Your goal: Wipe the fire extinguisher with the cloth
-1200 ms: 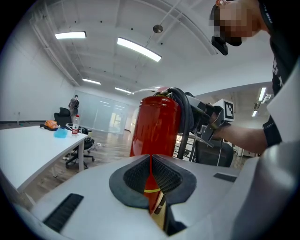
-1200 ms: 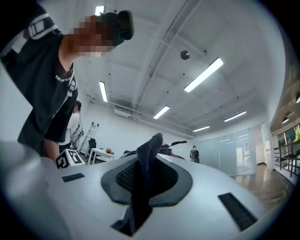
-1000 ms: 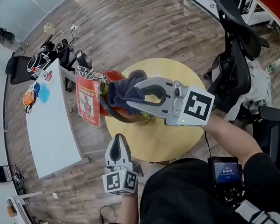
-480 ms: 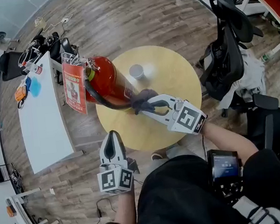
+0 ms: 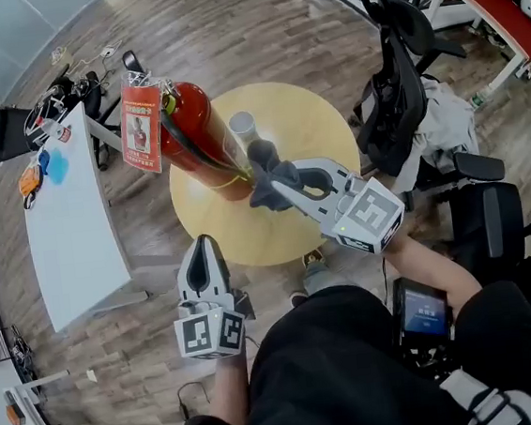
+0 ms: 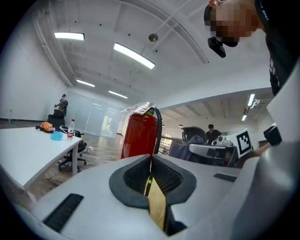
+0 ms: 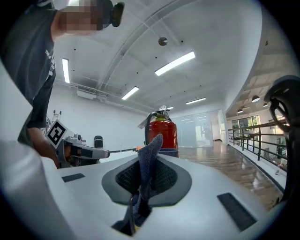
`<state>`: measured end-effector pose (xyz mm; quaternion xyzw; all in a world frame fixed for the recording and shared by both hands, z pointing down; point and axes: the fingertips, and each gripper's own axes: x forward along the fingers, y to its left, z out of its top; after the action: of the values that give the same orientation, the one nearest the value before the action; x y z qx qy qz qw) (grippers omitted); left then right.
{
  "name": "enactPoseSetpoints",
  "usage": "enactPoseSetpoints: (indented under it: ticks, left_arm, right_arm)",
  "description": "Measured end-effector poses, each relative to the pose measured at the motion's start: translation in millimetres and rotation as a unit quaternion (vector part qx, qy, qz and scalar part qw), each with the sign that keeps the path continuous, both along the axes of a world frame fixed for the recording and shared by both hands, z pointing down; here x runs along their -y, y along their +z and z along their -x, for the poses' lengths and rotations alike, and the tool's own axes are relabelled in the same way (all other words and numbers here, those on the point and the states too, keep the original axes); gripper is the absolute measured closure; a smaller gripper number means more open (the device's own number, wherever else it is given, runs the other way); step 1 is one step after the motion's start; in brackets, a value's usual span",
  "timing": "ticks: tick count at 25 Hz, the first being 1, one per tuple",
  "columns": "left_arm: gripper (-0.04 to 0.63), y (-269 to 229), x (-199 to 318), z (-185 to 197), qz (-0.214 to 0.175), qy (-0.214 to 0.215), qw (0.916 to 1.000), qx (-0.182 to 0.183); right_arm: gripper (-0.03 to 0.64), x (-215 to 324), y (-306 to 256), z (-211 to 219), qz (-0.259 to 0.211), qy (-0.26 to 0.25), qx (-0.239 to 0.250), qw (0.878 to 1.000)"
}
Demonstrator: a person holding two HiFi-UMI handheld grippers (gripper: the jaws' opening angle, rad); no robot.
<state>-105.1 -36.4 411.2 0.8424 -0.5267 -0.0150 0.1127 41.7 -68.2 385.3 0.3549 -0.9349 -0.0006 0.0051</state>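
Observation:
A red fire extinguisher (image 5: 193,130) with a black hose and a red-and-white tag (image 5: 139,112) stands on the round yellow table (image 5: 313,122). My right gripper (image 5: 276,182) is shut on a dark blue cloth (image 5: 266,171), held right beside the extinguisher's lower body; I cannot tell if they touch. In the right gripper view the cloth (image 7: 149,161) sticks up between the jaws, with the extinguisher (image 7: 164,132) straight ahead. My left gripper (image 5: 203,265) hangs shut and empty off the table's near edge. The left gripper view shows the extinguisher (image 6: 139,136) ahead.
A clear cup (image 5: 241,124) stands on the table behind the extinguisher. A white desk (image 5: 69,227) with small items runs along the left. Black office chairs (image 5: 395,99) with clothes on them crowd the right. The floor is wood planks.
My right gripper carried the cloth down from the extinguisher's upper body to its lower part. The head view shifted, and the left gripper stayed low.

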Motion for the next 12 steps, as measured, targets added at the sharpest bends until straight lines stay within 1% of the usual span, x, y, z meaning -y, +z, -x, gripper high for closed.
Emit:
enactPoseSetpoints:
  ticks: [5, 10, 12]
  left_arm:
    - [0.566, -13, -29, 3, -0.029, 0.021, 0.9994, 0.006]
    - [0.566, -13, -53, 10, -0.036, 0.023, 0.9991, 0.005]
    - [0.566, -12, -62, 12, -0.038, 0.024, 0.9990, 0.004]
  right_arm:
    - [0.578, -34, -12, 10, -0.023, 0.025, -0.005, 0.999]
    - [0.578, -61, -10, 21, -0.030, 0.030, -0.004, 0.999]
    - [0.578, -69, -10, 24, -0.035, 0.027, -0.010, 0.999]
